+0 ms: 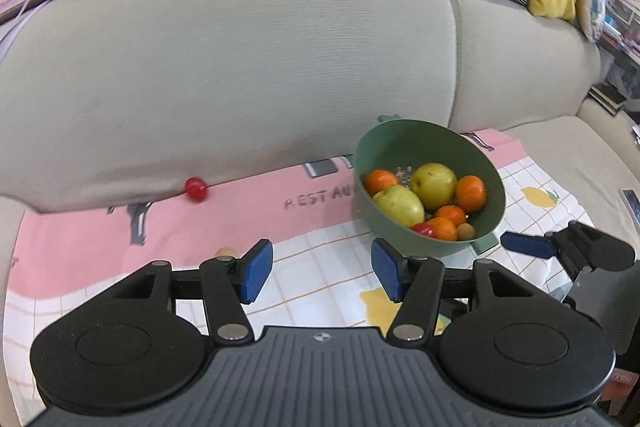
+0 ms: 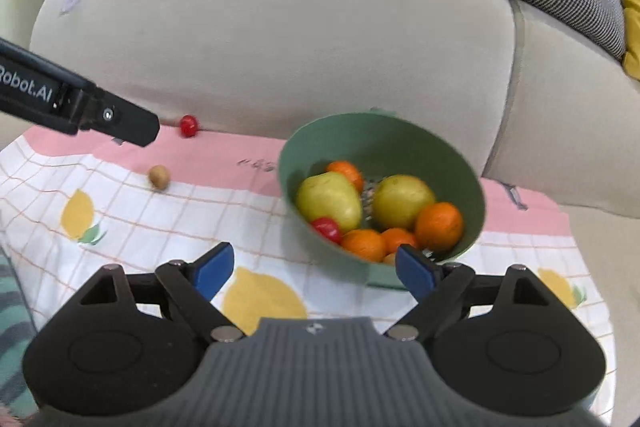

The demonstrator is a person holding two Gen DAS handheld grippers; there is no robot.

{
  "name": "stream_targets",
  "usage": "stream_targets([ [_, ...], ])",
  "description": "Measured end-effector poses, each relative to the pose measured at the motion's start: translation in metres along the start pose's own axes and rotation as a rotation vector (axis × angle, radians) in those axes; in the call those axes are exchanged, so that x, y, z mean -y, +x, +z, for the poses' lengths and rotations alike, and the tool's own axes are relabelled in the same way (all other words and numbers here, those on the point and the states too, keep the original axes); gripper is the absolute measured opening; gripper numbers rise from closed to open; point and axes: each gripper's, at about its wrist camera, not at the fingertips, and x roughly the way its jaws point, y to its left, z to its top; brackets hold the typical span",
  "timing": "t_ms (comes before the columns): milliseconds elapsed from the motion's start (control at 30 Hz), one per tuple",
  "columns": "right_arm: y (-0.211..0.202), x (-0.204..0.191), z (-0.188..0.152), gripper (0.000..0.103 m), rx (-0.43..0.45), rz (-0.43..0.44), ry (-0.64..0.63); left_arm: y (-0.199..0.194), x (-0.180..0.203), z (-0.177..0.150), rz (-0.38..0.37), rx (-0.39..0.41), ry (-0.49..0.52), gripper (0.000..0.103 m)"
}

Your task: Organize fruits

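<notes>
Both jaws spread and empty near green bowl (image 2: pixel 384 143) of fruit.

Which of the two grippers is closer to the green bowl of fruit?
Right. The right gripper sits open just in front of the green bowl, one pad at its near rim. The left gripper, also open, is off to the bowl's left, apart from it.

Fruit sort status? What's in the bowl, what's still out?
Done: green bowl holds pears, oranges and a red fruit. In hand: nothing; left gripper and right gripper both open, empty. Left: red fruit by the sofa, small brown fruit on the cloth.
</notes>
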Motion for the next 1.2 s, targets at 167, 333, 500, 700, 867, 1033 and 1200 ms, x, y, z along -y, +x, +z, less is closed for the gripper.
stream_targets([
  [167,-0.001,-0.02,-0.003,0.085,-0.016,0.042,-0.016,-0.009,-0.016,-0.011,0.004,0.013,-0.022,0.068],
  [333,0.005,-0.042,-0.001,0.085,-0.03,0.075,-0.054,-0.012,-0.033,-0.02,0.013,0.013,-0.051,0.069],
  [500,0.013,-0.062,0.006,0.084,-0.04,0.108,-0.088,-0.013,-0.054,-0.024,0.028,0.014,-0.1,0.069],
  [700,0.025,-0.085,0.01,0.083,-0.062,0.148,-0.138,-0.009,-0.078,-0.027,0.042,0.016,-0.151,0.07],
  [867,0.04,-0.096,0.014,0.079,-0.08,0.175,-0.161,0.002,-0.093,-0.029,0.044,0.003,-0.181,0.07],
  [1033,0.058,-0.104,0.022,0.078,-0.079,0.196,-0.177,0.012,-0.108,-0.027,0.043,-0.003,-0.215,0.069],
  [1200,0.079,-0.113,0.034,0.073,-0.063,0.223,-0.178,0.02,-0.124,-0.023,0.053,-0.001,-0.25,0.069],
])
